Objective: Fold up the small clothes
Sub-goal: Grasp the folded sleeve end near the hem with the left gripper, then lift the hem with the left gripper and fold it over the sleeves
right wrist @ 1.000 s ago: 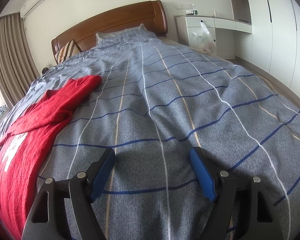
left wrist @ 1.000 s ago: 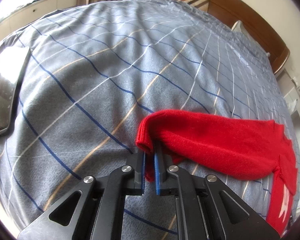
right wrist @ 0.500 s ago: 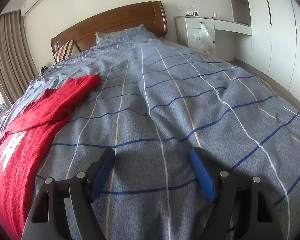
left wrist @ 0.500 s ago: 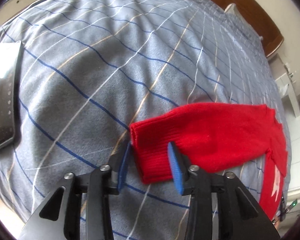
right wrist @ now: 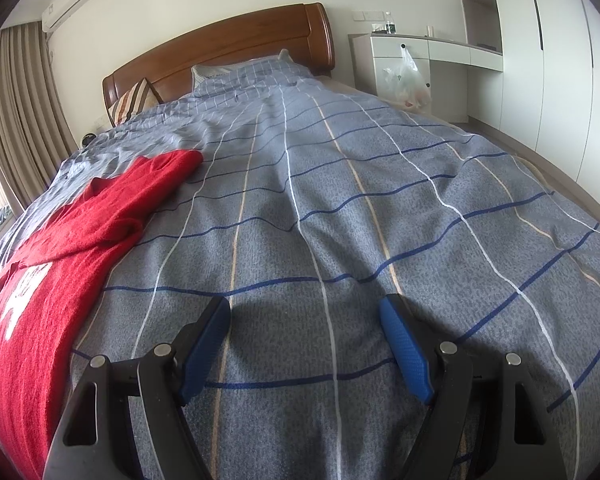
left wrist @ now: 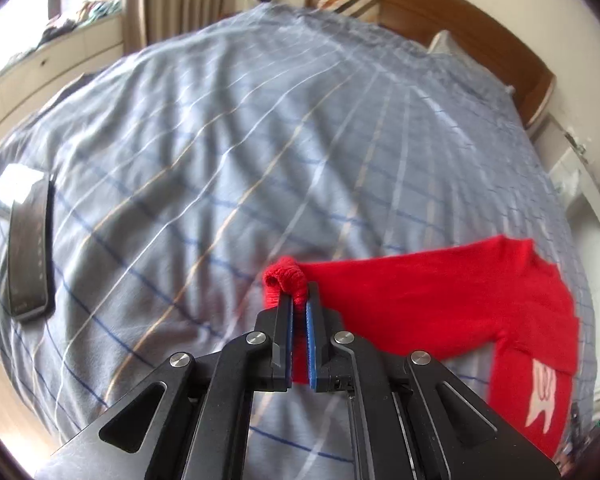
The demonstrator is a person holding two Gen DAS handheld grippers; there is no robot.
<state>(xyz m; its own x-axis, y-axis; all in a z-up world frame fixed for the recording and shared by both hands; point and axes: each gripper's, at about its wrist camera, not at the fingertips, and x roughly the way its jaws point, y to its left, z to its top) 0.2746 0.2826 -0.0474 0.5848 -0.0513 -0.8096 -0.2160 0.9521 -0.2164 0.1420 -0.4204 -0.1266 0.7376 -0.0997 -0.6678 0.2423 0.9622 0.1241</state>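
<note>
A red knitted sweater [left wrist: 440,300] lies on the grey checked bed cover [left wrist: 220,140], one sleeve stretched to the left. My left gripper [left wrist: 300,300] is shut on the cuff of that sleeve [left wrist: 284,278], which bunches over the fingertips and is lifted off the cover. In the right wrist view the same sweater [right wrist: 60,260] lies at the left with a white print on its body. My right gripper [right wrist: 304,312] stands open just above the bed cover [right wrist: 380,200], with nothing between its blue pads and well clear of the sweater.
A dark flat device [left wrist: 30,248] lies on the cover at the far left. A wooden headboard [right wrist: 220,52] and a striped pillow [right wrist: 134,98] mark the bed's head. A white desk with a hanging plastic bag [right wrist: 406,76] stands at the right.
The left gripper opened over the sleeve cuff, then shut on it again and rose, lifting the cuff off the cover. The right gripper has kept still.
</note>
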